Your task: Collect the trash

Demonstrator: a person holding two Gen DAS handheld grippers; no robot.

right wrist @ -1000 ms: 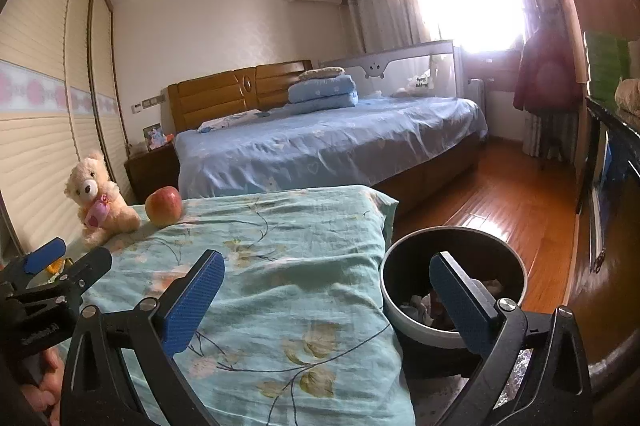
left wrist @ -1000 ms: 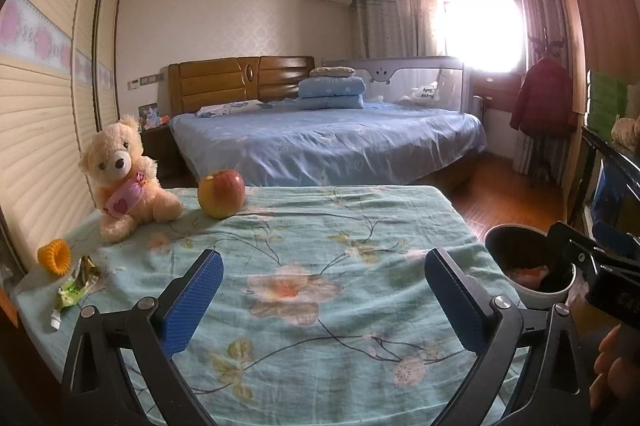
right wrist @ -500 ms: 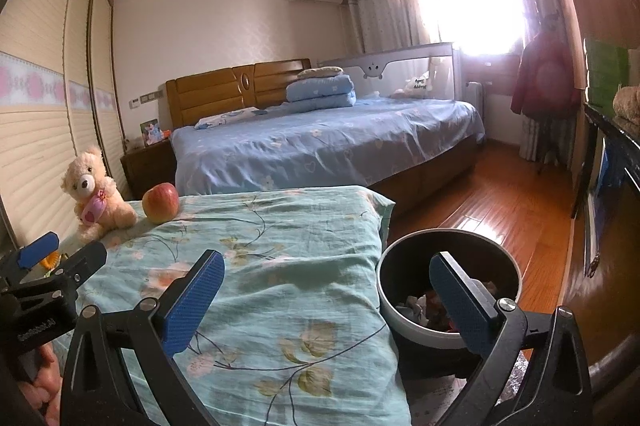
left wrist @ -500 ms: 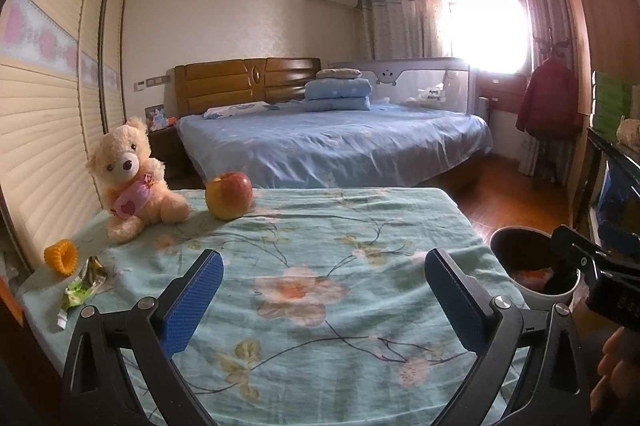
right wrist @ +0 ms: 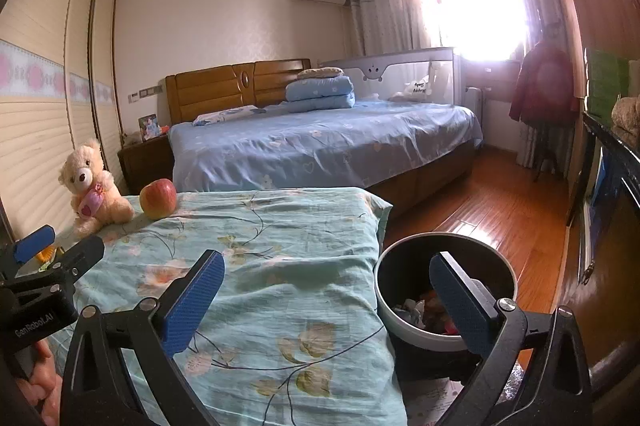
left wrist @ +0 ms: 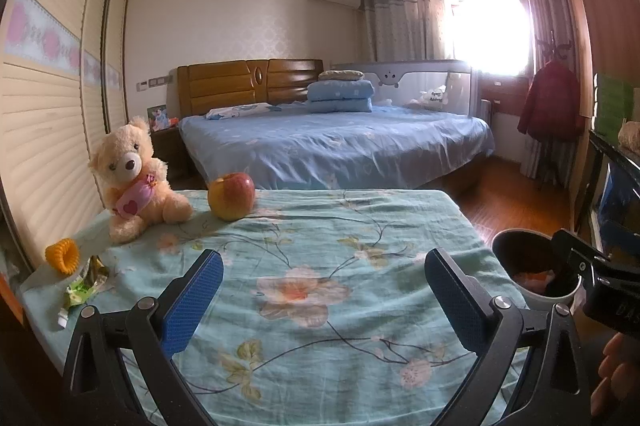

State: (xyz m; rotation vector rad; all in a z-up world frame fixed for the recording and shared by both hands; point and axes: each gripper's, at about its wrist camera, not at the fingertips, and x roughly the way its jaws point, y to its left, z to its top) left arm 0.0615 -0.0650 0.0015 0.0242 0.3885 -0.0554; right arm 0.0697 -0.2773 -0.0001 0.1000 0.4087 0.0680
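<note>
While both tongs hang empty over the floral tabletop:
Left tongs: wide.
Right tongs: wide.
Wrapper: tabletop's left edge, beside orange ring.
Bin: right of tabletop.

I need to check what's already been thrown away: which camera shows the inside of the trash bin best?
The right wrist view: the trash bin sits close below the open right gripper, with crumpled trash visible inside. The left wrist view shows the bin only at the frame's right edge, partly hidden by the other gripper.
</note>
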